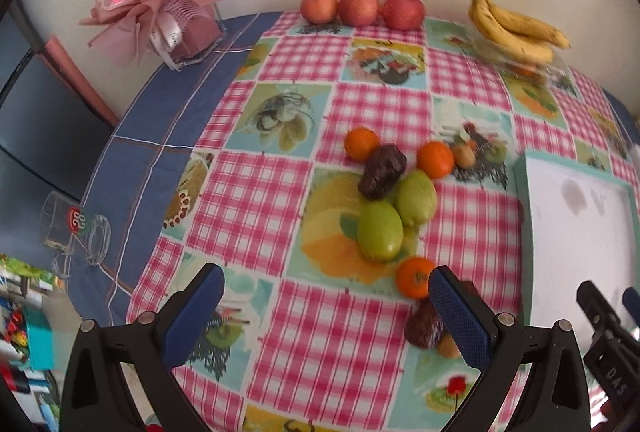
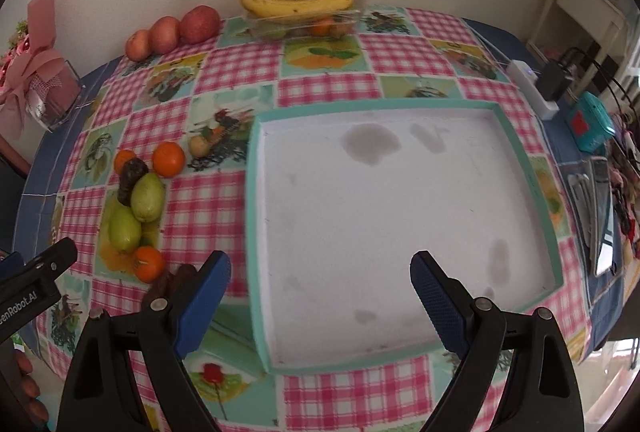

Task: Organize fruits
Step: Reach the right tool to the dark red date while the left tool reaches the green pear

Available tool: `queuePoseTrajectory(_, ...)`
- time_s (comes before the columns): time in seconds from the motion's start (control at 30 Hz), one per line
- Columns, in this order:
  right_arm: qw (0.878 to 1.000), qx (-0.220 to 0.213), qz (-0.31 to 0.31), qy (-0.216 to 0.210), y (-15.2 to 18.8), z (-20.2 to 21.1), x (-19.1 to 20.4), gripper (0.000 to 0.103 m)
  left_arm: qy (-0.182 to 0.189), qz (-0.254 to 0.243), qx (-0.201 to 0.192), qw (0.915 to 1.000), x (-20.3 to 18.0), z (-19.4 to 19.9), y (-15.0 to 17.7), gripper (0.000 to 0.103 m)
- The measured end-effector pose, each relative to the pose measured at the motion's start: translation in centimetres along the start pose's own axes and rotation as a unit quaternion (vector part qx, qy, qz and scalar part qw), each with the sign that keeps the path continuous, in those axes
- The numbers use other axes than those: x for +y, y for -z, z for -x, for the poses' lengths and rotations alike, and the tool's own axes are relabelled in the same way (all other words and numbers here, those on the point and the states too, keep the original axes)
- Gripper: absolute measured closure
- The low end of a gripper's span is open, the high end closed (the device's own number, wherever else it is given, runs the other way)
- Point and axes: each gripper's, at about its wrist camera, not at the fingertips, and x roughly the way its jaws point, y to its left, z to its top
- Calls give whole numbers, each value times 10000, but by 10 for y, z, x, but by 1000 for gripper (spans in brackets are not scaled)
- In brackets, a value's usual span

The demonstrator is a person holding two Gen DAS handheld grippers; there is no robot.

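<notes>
Gaping left gripper (image 1: 326,304) nears round (glossy) orange (image 1: 414,276).

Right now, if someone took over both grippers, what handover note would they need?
Left gripper: open, holding nothing, over the cloth near the loose fruit.
Right gripper: open, holding nothing, over the tray.
Loose fruit: three oranges, two green fruits, dark fruits left of the tray.
Apples and bananas at the far edge.
Done: nothing in the tray.
Left: all sorting.

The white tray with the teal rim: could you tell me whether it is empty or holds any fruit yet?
Empty. The tray shows only its bare white floor with a few grey stains; the oranges lie outside on the cloth.
</notes>
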Motion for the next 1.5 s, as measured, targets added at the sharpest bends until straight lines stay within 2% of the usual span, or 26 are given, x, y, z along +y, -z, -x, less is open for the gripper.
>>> queuePoseTrajectory(0.23,9994,34,93,-335,-14,-9,28,11,372,642,-336,9967,28,-4,-21,0)
queuePoseTrajectory(0.37,9980,-52,312,-549,-16,-8,48,11,316,899,-724,9928,47,2,-23,0)
queuePoseTrajectory(0.5,9956,-195,334,-848,-17,-3,61,11,40,1070,-1100,9881,65,8,-25,0)
queuePoseTrajectory(0.77,9934,-255,437,-1032,-15,-7,81,11,120,1071,-1006,9891,85,3,-24,0)
queuePoseTrajectory(0.97,9922,-154,470,-1141,-14,-12,88,11,141,1215,-1378,9829,100,15,-21,0)
queuePoseTrajectory(1.03,9921,-146,525,-1132,-13,-12,92,11,307,1280,-1465,9804,104,20,-22,0)
queuePoseTrajectory(1.13,9920,-144,526,-1143,-13,-13,91,12,666,1363,-1277,9802,103,14,-25,0)
queuePoseTrajectory(1.23,9929,-124,493,-1079,-14,-14,88,14,758,1330,-945,9837,95,1,-28,0)
queuePoseTrajectory(1.33,9932,-63,496,-1049,-13,-17,85,25,851,1205,-738,9863,82,-8,-28,1)
queuePoseTrajectory(1.5,9923,280,506,-1098,-7,-29,83,29,1081,932,-366,9891,57,-23,-28,9)
